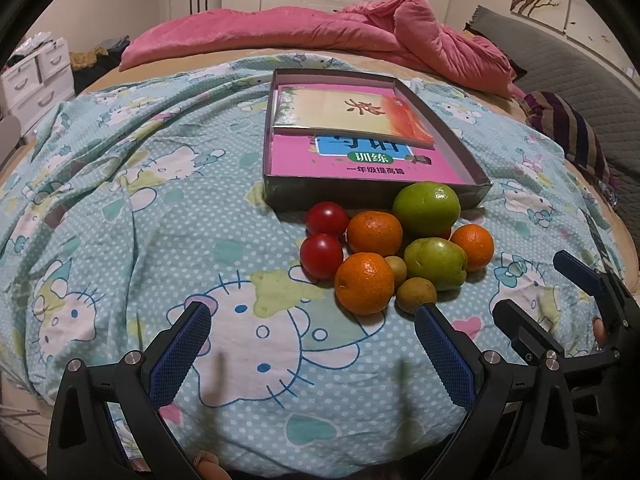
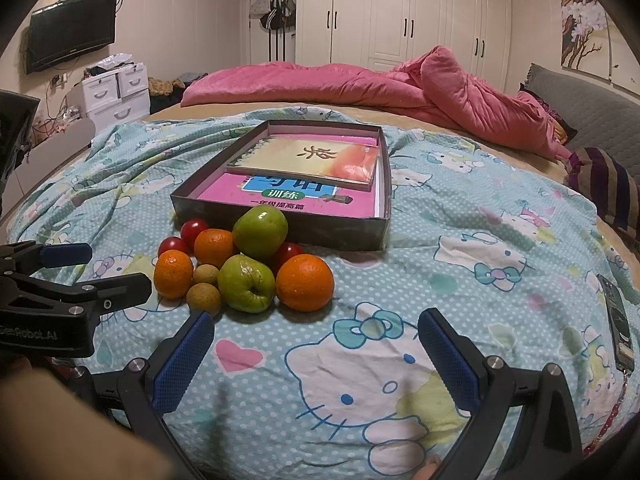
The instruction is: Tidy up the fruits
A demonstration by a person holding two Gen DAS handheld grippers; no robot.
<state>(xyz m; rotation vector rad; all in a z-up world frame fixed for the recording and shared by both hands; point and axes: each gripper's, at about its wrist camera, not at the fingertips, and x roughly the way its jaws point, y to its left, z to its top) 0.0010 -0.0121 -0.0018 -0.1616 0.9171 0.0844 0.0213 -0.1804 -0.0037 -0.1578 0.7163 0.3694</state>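
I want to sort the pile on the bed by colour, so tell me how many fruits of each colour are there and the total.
Red: 3
Orange: 3
Green: 2
Small tan-brown: 2
Total: 10

One red fruit is mostly hidden behind the green ones. All lie on the sheet in front of the box; none is in it.

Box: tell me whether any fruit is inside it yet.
No, the box holds only books; all the fruit sits piled on the sheet in front of it.
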